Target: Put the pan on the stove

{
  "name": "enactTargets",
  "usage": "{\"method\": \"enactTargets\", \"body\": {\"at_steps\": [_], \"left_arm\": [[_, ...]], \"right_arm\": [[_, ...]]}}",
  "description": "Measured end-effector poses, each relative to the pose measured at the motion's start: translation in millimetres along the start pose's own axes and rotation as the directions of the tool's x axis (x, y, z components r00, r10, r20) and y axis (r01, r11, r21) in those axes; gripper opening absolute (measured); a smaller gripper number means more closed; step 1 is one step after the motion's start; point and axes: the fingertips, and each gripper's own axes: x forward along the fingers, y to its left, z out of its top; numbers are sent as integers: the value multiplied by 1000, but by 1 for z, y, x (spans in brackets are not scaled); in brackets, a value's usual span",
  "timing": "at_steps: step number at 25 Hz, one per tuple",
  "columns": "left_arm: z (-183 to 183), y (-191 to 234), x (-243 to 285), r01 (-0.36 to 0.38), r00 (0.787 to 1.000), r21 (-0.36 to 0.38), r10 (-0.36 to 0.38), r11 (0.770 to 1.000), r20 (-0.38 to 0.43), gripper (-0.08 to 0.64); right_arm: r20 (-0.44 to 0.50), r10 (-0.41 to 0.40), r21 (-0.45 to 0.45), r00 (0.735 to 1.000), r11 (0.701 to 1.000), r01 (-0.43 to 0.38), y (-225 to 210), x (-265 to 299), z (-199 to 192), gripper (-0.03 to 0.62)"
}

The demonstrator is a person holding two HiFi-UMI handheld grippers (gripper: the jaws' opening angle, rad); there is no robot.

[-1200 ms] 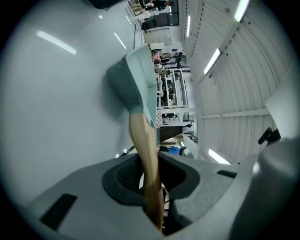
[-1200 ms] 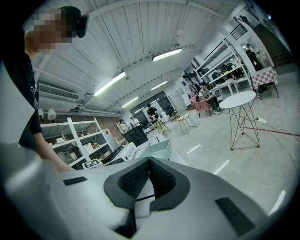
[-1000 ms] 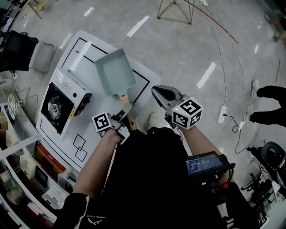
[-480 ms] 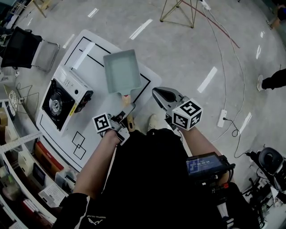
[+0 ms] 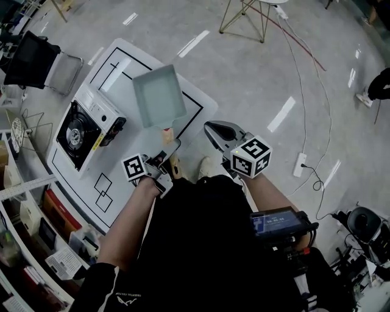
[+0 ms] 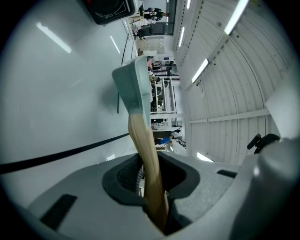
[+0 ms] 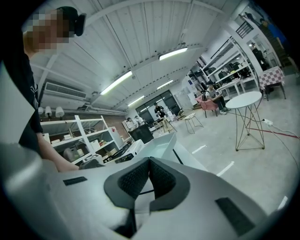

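Note:
A square pale-green pan [image 5: 158, 96] with a wooden handle [image 5: 168, 132] hangs over the white table [image 5: 198, 97]. My left gripper [image 5: 170, 148] is shut on the handle's near end; in the left gripper view the handle [image 6: 149, 164] runs between the pads up to the pan [image 6: 133, 86]. The portable gas stove [image 5: 85, 134] sits on the table's left side, left of the pan and apart from it. My right gripper [image 5: 210, 128] hovers to the right of the handle, shut with nothing in it [image 7: 149, 165]. The right gripper view shows the pan [image 7: 159, 146] and the stove [image 7: 123, 153] ahead.
Black lines mark rectangles on the table top [image 5: 103, 186]. A black chair [image 5: 36, 58] stands beyond the stove, and shelves with boxes [image 5: 30, 225] line the left. A wire-legged stool [image 5: 244, 18] and floor cables [image 5: 304, 91] lie beyond the table.
The pan stays in my left gripper over the table, swaying slightly right, then back left. The right gripper has hardly moved. A person at the far right has walked further off.

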Motion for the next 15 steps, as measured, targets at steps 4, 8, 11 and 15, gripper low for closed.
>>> {"method": "enactTargets", "body": {"at_steps": [4, 8, 11, 15], "left_arm": [[-1, -13, -7, 13, 1000, 23, -14, 1000, 23, 89], [-4, -24, -13, 16, 999, 41, -17, 999, 34, 91], [-1, -32, -20, 18, 998, 48, -21, 999, 54, 91], [1, -46, -26, 37, 996, 69, -42, 997, 78, 91]], "right_arm": [[-10, 24, -11, 1000, 1000, -24, 10, -1, -3, 26], [-23, 44, -19, 999, 999, -44, 19, 0, -8, 26], [-30, 63, -23, 998, 998, -64, 27, 5, -11, 26], [-46, 88, -27, 995, 996, -90, 36, 8, -16, 26]]}}
